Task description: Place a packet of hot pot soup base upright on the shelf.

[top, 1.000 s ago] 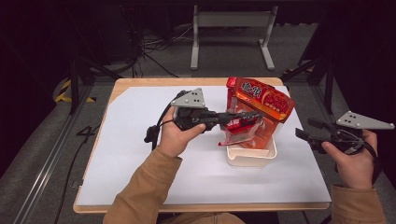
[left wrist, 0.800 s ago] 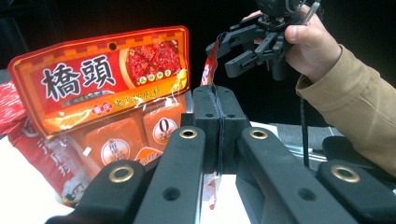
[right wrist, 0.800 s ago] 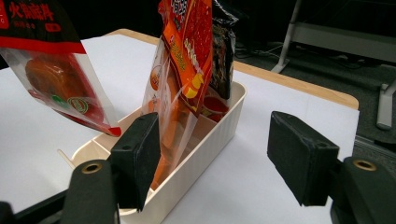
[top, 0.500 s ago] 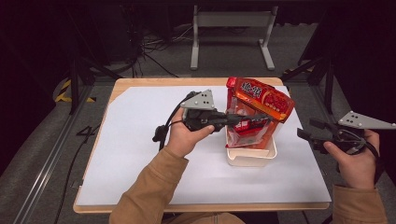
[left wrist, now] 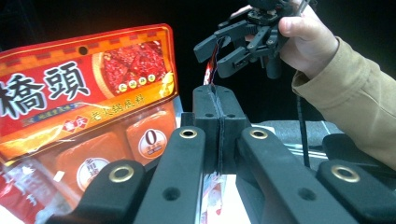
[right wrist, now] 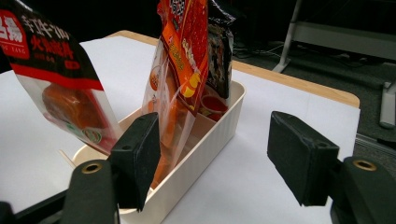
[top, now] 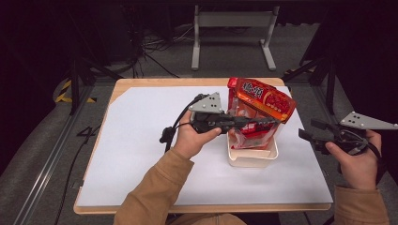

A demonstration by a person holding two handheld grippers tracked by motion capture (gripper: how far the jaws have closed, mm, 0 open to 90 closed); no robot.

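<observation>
Now the left gripper [top: 263, 123] reaches across from the middle of the table, its jaws pressed tight together on the thin edge of a packet [left wrist: 211, 79]; in the left gripper view a red sliver of wrapper pokes up out of the seam between the two black pads and more of it shows below them. Which packet that edge belongs to, I cannot tell. Just beside the jaws stands the big red pouch [top: 263, 97], printed with white characters and tilted, leaning over the others. All of them sit upright in the white ribbed bin [top: 251, 159], which rests on the white sheet [top: 141, 140] over the wooden table [top: 123, 84], toward the right half.

Over to the right gripper [top: 307, 136]: held well apart from the bin, beyond the sheet's right edge, jaws spread wide with nothing between them. Its own view looks along those open pads at the bin's long wall [right wrist: 205, 140], with an orange-and-clear pouch [right wrist: 180, 60] standing inside, a dark packet [right wrist: 219, 51] behind it, and another clear packet with a black-and-red top [right wrist: 60, 88] nearer the camera on the left.
</observation>
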